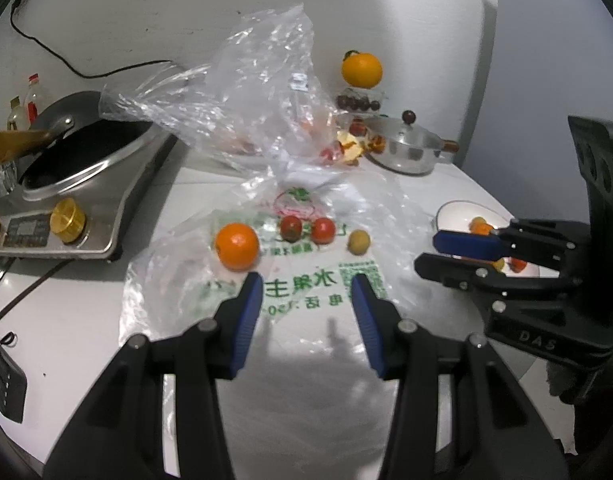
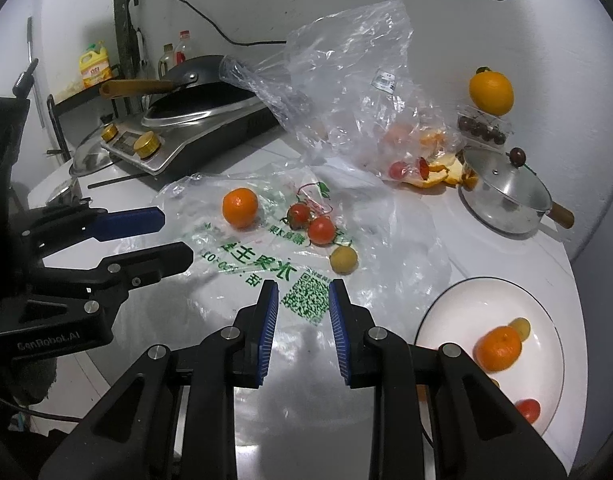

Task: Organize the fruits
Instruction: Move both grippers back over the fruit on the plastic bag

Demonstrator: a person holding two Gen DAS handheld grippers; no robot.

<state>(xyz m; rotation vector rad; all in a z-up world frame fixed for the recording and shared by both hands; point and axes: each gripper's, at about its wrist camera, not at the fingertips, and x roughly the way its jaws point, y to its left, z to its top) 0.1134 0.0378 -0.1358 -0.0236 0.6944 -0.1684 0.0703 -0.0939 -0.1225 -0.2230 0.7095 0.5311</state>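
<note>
Kitchen surface [image 2: 506, 256] | plate [image 2: 458, 312] at right edge holds some fruit already | tangerine [image 2: 239, 207], two tomatoes [image 2: 310, 222], small yellow fruit [image 2: 343, 259] left on bag [image 2: 242, 256] mid-surface | left claw [image 1: 307, 292], right claw [image 2: 302, 300] both open, empty

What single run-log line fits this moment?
left tongs: open, empty | right tongs: open, empty | tangerine, two tomatoes on bag | plate: partly filled

The left gripper [image 1: 308, 294] sits at lower centre, jaws wide apart and empty. The right gripper [image 2: 303, 304] has jaws parted narrower, empty too.
</note>
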